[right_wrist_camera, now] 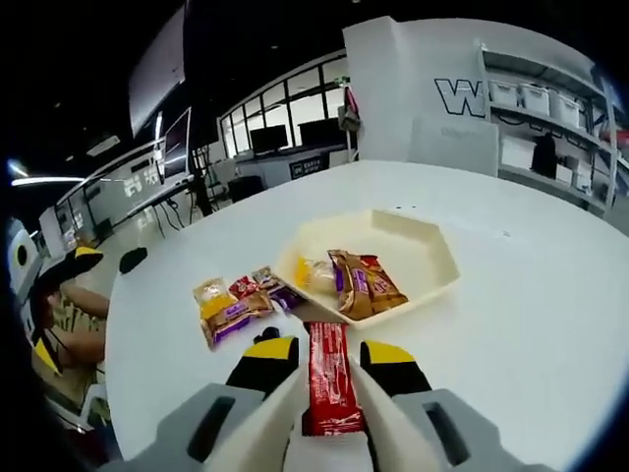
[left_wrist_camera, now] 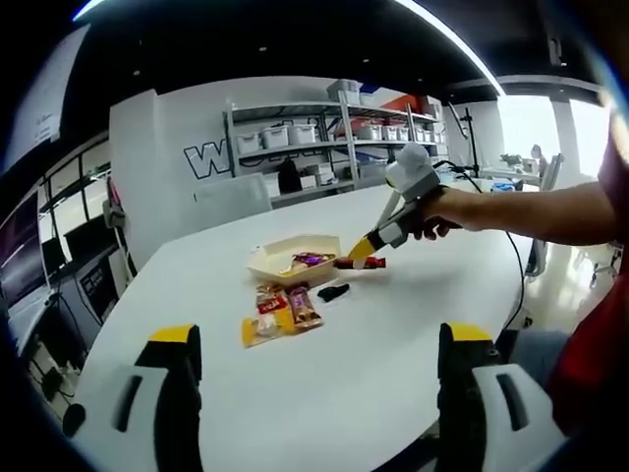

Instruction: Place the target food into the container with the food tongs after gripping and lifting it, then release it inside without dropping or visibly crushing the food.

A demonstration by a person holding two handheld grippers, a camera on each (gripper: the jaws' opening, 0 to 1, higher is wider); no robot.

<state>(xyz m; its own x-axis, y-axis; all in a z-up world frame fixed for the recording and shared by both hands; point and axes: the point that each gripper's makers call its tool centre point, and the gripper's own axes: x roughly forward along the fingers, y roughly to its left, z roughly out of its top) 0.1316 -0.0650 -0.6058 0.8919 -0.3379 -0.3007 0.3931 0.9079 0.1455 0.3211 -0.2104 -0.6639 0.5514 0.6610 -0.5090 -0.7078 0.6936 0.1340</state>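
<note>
Broadly, the white desk (right_wrist_camera: 550, 295) carries a cream paper tray (right_wrist_camera: 432, 258) already holding wrapped snacks. Just near of it, the right claw (right_wrist_camera: 329, 362) grips a red snack bar (right_wrist_camera: 328, 379) lengthwise. Light, crinkly and slippery, it probably wants gentle mid-length pressure. The left claw (left_wrist_camera: 319, 369) hangs open.

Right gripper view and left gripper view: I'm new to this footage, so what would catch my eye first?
In the right gripper view, the right gripper holds a red snack packet just short of the cream tray, which already holds packets. A small cluster of snack packets lies on the white table beside the tray.
</note>
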